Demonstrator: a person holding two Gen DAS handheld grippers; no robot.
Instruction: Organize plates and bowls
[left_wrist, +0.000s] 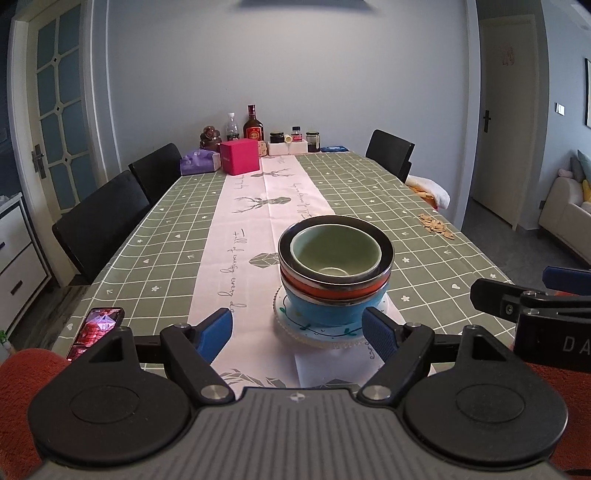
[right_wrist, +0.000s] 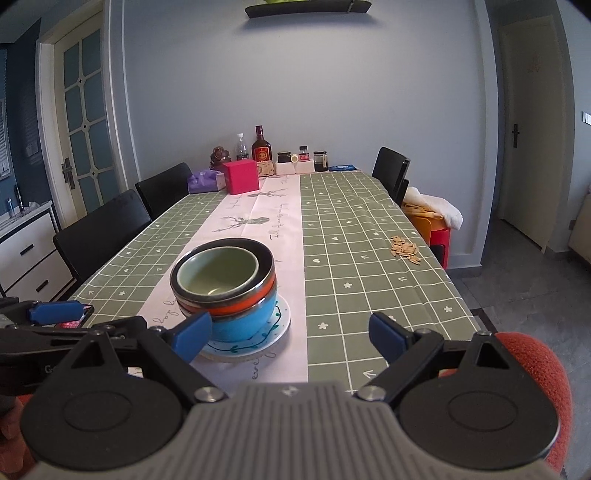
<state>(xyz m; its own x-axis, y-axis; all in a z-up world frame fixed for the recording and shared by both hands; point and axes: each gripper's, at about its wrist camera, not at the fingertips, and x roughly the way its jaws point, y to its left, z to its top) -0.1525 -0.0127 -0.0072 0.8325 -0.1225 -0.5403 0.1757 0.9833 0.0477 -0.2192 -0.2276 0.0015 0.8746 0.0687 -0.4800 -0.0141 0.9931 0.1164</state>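
Left wrist view is showing the left gripper (left_wrist: 297, 334) spreading its blue-padded fingers wide, holding nothing; the right gripper (right_wrist: 290, 338) is gaping likewise, empty. Just beyond, nested bowls, pale green ceramic (left_wrist: 335, 251) inside steel-rimmed red (left_wrist: 334, 290) and blue (left_wrist: 332, 312), are sitting on a white patterned plate (left_wrist: 317, 334) on the pink table runner (left_wrist: 240, 236).

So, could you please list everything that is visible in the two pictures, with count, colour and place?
Bowls: four nested; pale green, dark steel-rimmed, orange, blue at the bottom; on the plate.
Plate: one, white with green vine; on the runner.
Table: one, green checked cloth, pale pink runner.
Phone: one, screen lit; near left table edge.
Seeds: one pile, tan; right table edge.
Box: one, pink; far end.
Tissue pack: one, purple; beside the box.
Bottles and jars: several; far end.
Chairs: three, black.
Left gripper: open, blue pads.
Right gripper: open, blue pads.
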